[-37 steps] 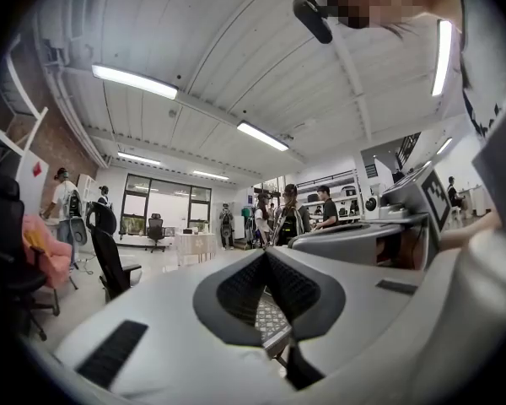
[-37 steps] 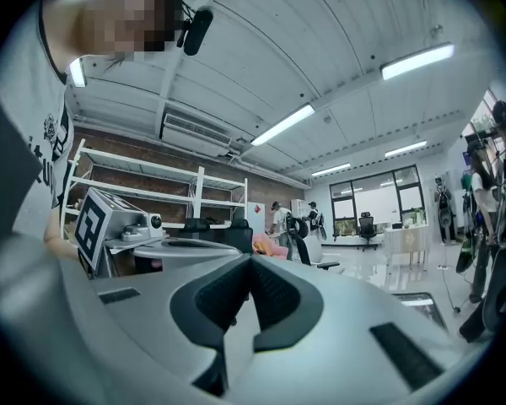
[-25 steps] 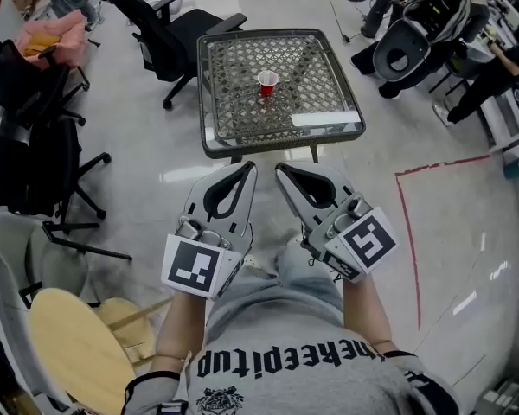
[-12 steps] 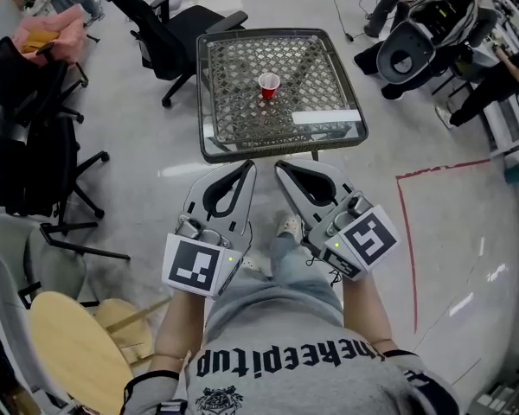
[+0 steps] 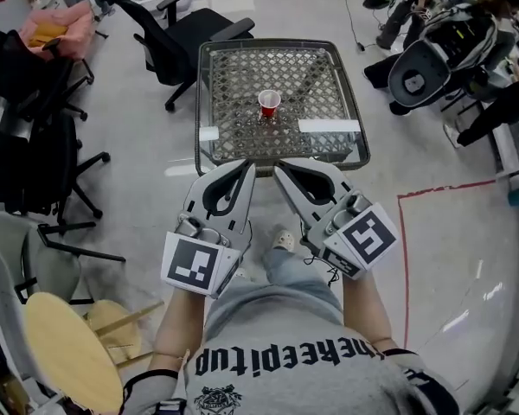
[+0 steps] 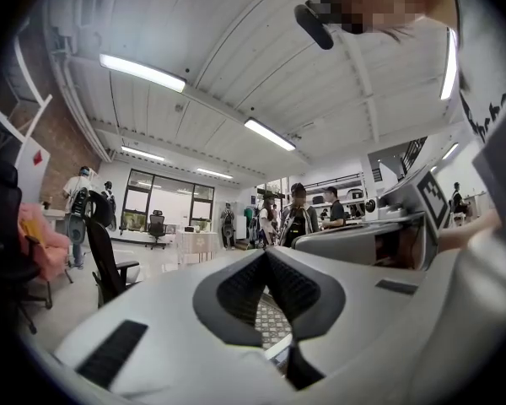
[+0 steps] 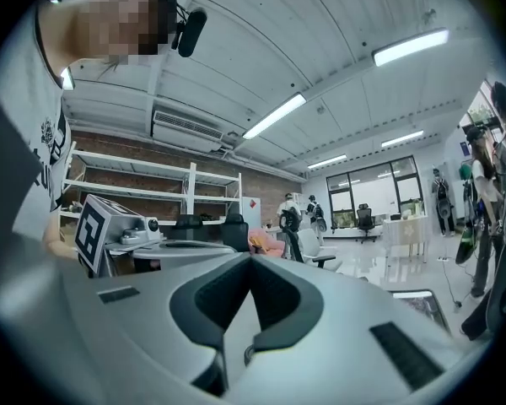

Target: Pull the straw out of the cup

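The left gripper (image 5: 246, 166) and right gripper (image 5: 282, 169) are being held level with jaws closed on nothing, probably because the red cup (image 5: 269, 104) is being left well ahead of them on the mesh surface (image 5: 233, 76), its straw indiscernible.

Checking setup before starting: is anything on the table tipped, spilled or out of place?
Nothing stands out. The red cup stands upright near the middle of the table, no spill visible. A straw is too small to make out.
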A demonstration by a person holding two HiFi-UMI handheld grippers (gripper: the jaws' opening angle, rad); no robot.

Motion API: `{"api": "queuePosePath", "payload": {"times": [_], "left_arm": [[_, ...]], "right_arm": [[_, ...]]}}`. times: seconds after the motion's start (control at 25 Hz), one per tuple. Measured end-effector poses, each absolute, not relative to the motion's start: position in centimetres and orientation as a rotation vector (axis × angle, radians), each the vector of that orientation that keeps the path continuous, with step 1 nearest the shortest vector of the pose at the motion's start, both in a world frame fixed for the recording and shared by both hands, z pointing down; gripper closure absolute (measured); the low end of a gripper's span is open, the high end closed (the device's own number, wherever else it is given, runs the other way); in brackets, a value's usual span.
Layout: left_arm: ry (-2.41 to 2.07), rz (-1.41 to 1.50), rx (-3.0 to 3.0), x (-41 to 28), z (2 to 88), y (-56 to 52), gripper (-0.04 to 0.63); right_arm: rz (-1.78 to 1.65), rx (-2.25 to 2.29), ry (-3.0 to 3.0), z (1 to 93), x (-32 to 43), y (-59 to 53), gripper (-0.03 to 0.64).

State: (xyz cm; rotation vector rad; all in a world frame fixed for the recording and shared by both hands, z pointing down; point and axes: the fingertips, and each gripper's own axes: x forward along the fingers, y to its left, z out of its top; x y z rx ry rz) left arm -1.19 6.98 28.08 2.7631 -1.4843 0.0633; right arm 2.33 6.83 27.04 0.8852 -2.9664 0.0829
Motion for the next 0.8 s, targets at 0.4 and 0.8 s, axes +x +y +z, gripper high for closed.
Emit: {"api": "queuePosePath", "payload": {"times": [0.4, 0.8], "left_arm": [[-1.567, 0.007, 2.733, 1.6, 27.9, 1.7, 0.578], [-1.625, -0.002, 2.710, 4.7, 27.8, -0.8, 0.578]], "right_arm": [[0.089, 0.814, -2.997, 27.2, 5.2, 1.5, 0.606], [0.095, 0.766, -3.024, 27.6, 8.5, -0.8, 0.604]]}}
